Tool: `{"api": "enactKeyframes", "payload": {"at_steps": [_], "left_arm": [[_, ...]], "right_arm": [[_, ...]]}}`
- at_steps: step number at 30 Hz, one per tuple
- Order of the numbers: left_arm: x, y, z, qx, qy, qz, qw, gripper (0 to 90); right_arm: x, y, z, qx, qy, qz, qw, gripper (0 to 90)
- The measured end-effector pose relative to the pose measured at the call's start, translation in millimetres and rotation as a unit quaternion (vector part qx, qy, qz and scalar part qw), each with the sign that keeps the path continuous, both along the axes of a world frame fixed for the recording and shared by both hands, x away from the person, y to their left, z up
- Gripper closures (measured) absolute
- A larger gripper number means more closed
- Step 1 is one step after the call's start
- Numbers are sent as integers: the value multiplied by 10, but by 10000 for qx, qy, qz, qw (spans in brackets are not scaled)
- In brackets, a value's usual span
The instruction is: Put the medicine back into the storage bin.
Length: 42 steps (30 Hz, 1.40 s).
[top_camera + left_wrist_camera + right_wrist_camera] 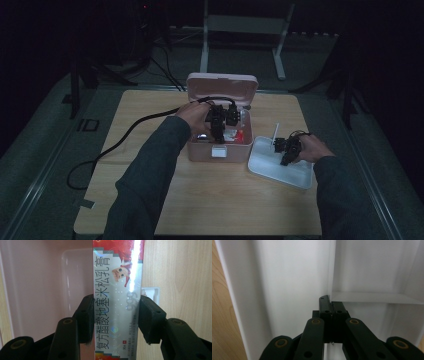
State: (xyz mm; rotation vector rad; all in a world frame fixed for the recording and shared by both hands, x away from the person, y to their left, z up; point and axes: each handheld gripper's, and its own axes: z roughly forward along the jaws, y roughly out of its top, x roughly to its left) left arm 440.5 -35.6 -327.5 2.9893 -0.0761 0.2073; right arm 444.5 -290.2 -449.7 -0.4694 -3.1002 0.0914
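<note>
- Table (210, 210): light wood, person's forearms come in from the near edge, dark room all round.
- Pink box (220, 150): sits mid-table w/ lid (222, 86) standing up at the back; a few small items inside, too dim to name.
- White tray (295, 175): just right of the pink box, on the table. In right gripper view its thin upright divider (331, 270) runs straight up from the jaws.
- Left gripper (218, 122): over the open box. In left gripper view the jaws stand roughly half apart, pads pressed on both sides of a carton (117, 302) – long ointment-type pack, red top, cartoon figure, Chinese print. Carton held upright, pink box wall behind it, so it's at or just above the box.
- Right gripper (286, 152): down in the tray, jaws fully closed; seems pinched on the divider's edge, prob. to steady the tray.
- Step, as I read it: carton is gripped, mid-transfer btwn box and tray; can't tell direction for sure, but tray looks like the target.
- Next move needs: lift carton clear of box wall, carry right, lay it in a tray compartment w/o hitting the divider or the right gripper; keep grip firm, glossy pack could slip.
</note>
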Motion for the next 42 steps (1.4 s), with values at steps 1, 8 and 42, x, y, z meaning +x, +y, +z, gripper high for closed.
{"api": "enactKeyframes", "payload": {"at_steps": [1,8,42], "left_arm": [[2,1,-4,-6,24,10,10000,513],[15,0,-16,-12,109,73,9999,511],[54,35,-9,29,413,403,9983,390]], "right_arm": [[1,0,0,2,4,4,10000,894],[4,0,-1,8,7,15,10000,894],[4,4,0,-18,9,-20,10000,894]]}}
